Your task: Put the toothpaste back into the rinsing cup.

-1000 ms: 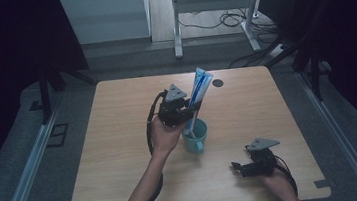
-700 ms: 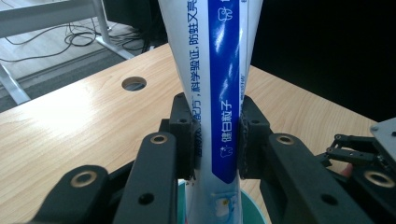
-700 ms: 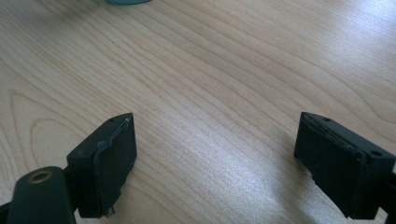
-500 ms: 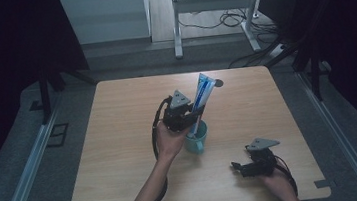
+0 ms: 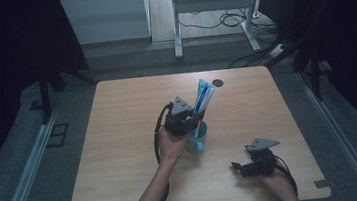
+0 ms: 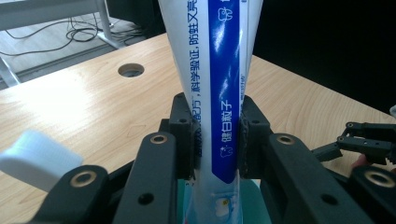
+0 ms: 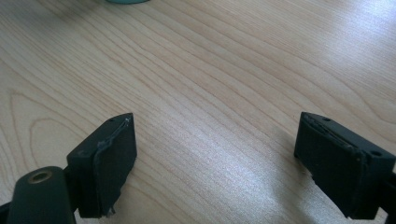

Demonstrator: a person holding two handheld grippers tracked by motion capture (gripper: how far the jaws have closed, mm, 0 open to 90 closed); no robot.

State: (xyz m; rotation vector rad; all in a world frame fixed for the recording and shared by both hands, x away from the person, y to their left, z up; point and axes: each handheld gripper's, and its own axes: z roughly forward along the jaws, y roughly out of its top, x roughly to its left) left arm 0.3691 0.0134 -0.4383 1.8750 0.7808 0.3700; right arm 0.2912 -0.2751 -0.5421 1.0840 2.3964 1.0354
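A blue and white toothpaste tube (image 5: 203, 98) stands tilted, its lower end inside a teal cup (image 5: 196, 140) near the middle of the wooden table (image 5: 121, 151). My left gripper (image 5: 189, 124) is shut on the tube just above the cup's rim; in the left gripper view both pads press the tube (image 6: 219, 107) from either side, with the cup (image 6: 254, 205) below. A white toothbrush head (image 6: 37, 158) shows at the left of that view. My right gripper (image 5: 239, 167) rests low at the table's front right, open, with bare wood between its jaws (image 7: 215, 158).
A round cable hole (image 5: 218, 82) lies in the table near its far edge. Beyond the table stand a desk frame (image 5: 177, 30) and floor cables (image 5: 228, 20). Metal rails (image 5: 28, 171) run along both sides. The cup's base (image 7: 126, 1) shows at the top of the right gripper view.
My left gripper has sunk with the toothpaste tube, so the tube's lower end sits deeper in the teal cup. The right gripper has kept still.
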